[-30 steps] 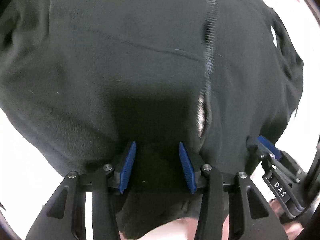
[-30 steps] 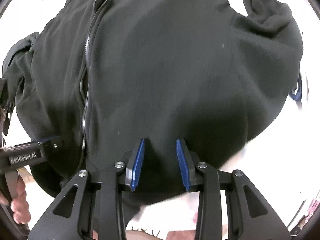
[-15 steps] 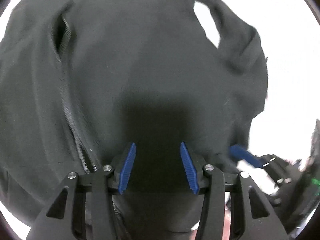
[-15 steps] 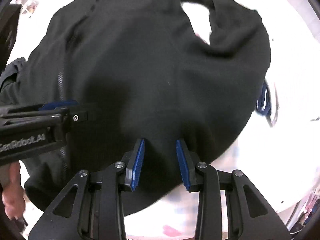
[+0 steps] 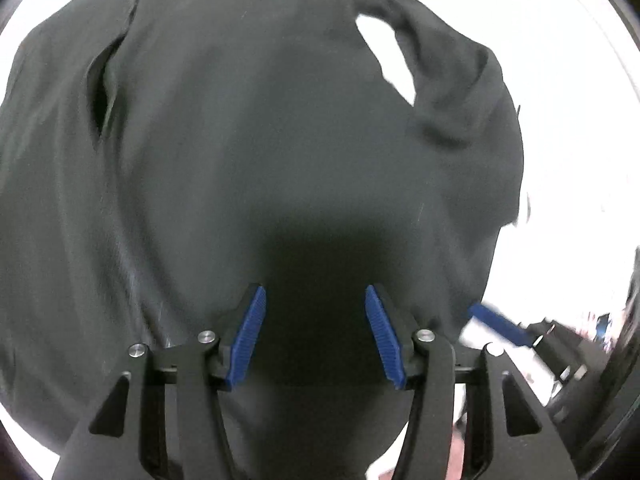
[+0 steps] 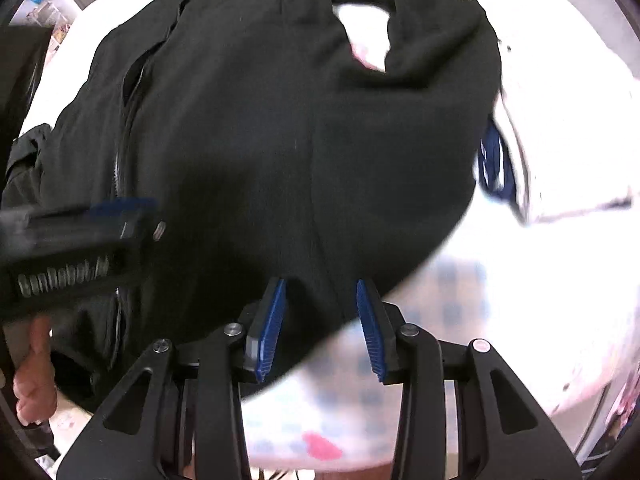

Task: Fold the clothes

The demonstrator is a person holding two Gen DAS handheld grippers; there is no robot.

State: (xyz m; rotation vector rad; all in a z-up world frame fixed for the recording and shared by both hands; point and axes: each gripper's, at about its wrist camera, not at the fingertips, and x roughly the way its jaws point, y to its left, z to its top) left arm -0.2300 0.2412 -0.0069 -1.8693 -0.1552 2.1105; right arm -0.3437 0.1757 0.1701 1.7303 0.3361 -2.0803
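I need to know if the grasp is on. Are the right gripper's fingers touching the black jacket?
Cannot tell. In the right wrist view the black jacket's hem lies between the open right gripper's fingers, contact unclear.

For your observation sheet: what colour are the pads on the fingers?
Blue, ribbed pads on black fingers; clearest in the right wrist view.

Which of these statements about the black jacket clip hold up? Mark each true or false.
1. The garment is a black jacket with a zipper. True.
2. The right gripper has its blue pads spread apart. True.
3. The left gripper is clamped shut on a white towel. False: its jaws stand open over black fabric.
4. A blue garment peeks out past the jacket's right edge. True.
5. The jacket lies on a bare wooden floor. False: it lies on a white surface.
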